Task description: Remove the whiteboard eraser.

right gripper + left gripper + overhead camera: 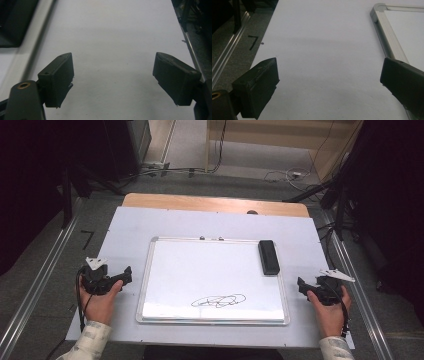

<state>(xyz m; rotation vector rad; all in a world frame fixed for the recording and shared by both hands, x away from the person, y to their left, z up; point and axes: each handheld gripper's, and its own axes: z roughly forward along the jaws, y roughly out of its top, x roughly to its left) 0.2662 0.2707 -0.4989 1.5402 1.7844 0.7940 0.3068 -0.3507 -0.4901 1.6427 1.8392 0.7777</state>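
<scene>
While both tongs gape empty, the whiteboard [212,280] lies between the left tongs [125,274] and right tongs [302,284].

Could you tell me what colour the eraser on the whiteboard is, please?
Black; the eraser shows best in the high view.

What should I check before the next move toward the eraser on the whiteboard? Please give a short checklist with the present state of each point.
1. Left gripper open and holding nothing: ok.
2. Right gripper open and holding nothing: ok.
3. Eraser lies flat on the whiteboard, near its far right corner, with nothing on it: ok.
4. Path from the right gripper to the eraser free of objects: ok.
5. Scribble near the front edge, apart from the eraser: ok.
6. Whiteboard fixed to the table: cannot tell.
</scene>
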